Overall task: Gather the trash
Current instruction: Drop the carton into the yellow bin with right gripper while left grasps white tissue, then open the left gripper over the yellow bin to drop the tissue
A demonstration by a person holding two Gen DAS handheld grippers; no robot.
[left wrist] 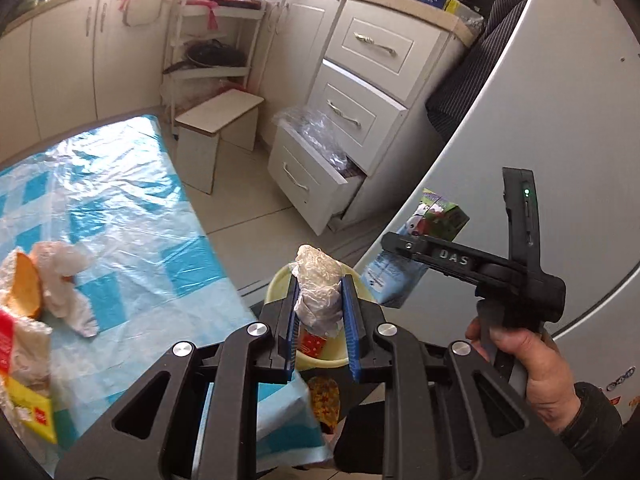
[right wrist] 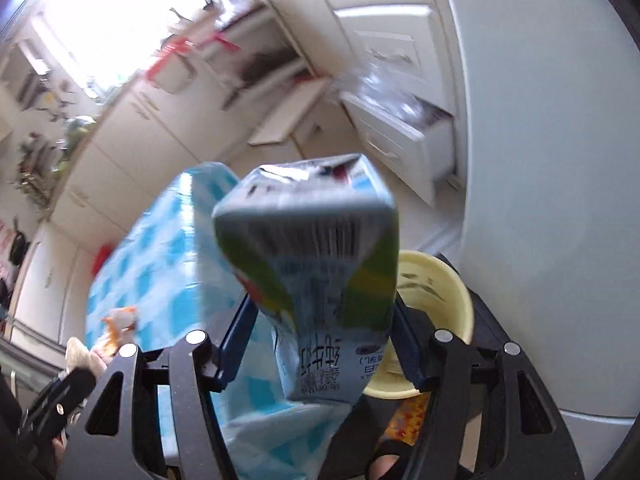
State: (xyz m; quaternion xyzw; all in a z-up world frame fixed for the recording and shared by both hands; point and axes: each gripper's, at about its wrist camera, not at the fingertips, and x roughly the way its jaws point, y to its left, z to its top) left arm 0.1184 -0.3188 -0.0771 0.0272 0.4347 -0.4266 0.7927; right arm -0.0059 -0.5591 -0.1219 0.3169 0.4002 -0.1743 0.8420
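Note:
My left gripper [left wrist: 320,282] is shut on a crumpled white wad of wrapping [left wrist: 318,280], which hangs just over a pale yellow bin [left wrist: 280,282] beside the table. A red wrapper [left wrist: 314,346] lies inside the bin. In the right wrist view my right gripper [right wrist: 322,320] is shut on a dented blue and green milk carton [right wrist: 316,256], with the bin's rim [right wrist: 440,280] just behind and to the right. From the left wrist view that carton [left wrist: 440,212] is up and to the right of the bin, and a hand [left wrist: 532,364] holds the gripper's handle.
The table [left wrist: 120,208] has a blue checked plastic cover and carries an orange peel [left wrist: 28,288], a crumpled tissue [left wrist: 64,276] and a yellow packet [left wrist: 32,412]. A white fridge [left wrist: 560,120] stands to the right. Behind are an open drawer [left wrist: 316,176] and a low stool [left wrist: 220,120].

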